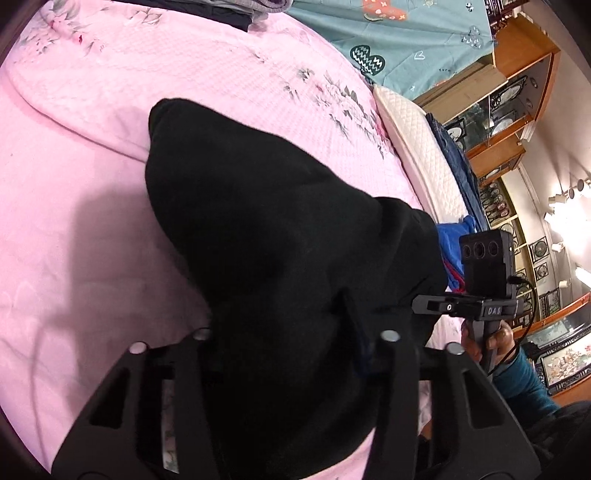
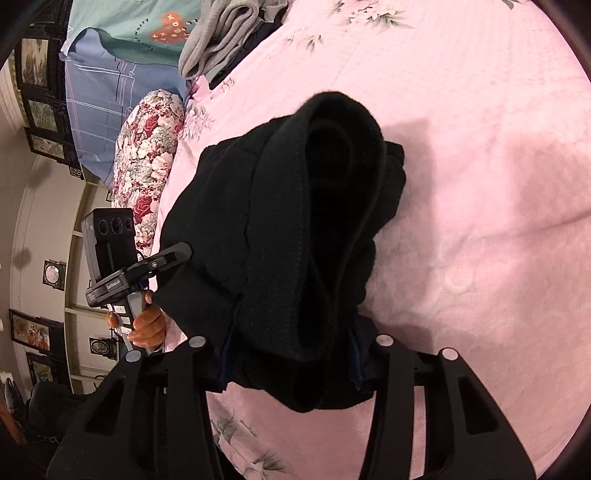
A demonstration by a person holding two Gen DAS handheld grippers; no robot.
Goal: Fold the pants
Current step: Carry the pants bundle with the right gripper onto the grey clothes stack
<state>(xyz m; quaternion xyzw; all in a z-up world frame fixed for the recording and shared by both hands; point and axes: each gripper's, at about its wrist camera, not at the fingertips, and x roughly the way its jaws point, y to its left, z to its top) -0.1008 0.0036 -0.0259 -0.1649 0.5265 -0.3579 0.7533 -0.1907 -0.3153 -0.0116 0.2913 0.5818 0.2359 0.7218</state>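
Observation:
Black pants (image 1: pixel 266 221) lie in a thick folded bundle on the pink bedspread (image 1: pixel 92 240). In the left wrist view the near end of the bundle fills the space between the fingers of my left gripper (image 1: pixel 288 325), which is shut on the cloth. My right gripper (image 1: pixel 424 306) pinches the bundle's right edge. In the right wrist view the pants (image 2: pixel 295 221) show rolled layers. My right gripper (image 2: pixel 291 350) is shut on their near end, with blue pads on both sides. My left gripper (image 2: pixel 181 256) grips the left edge, with a hand (image 2: pixel 147 325) on its handle.
Grey folded clothes (image 2: pixel 221 33) and a teal printed sheet (image 1: pixel 406 40) lie at the far end of the bed. A floral pillow (image 2: pixel 147 158), a white quilted pillow (image 1: pixel 417 147) and blue cloth (image 1: pixel 454 243) line the bed's edges. Wooden display cabinets (image 1: pixel 517 110) stand beyond.

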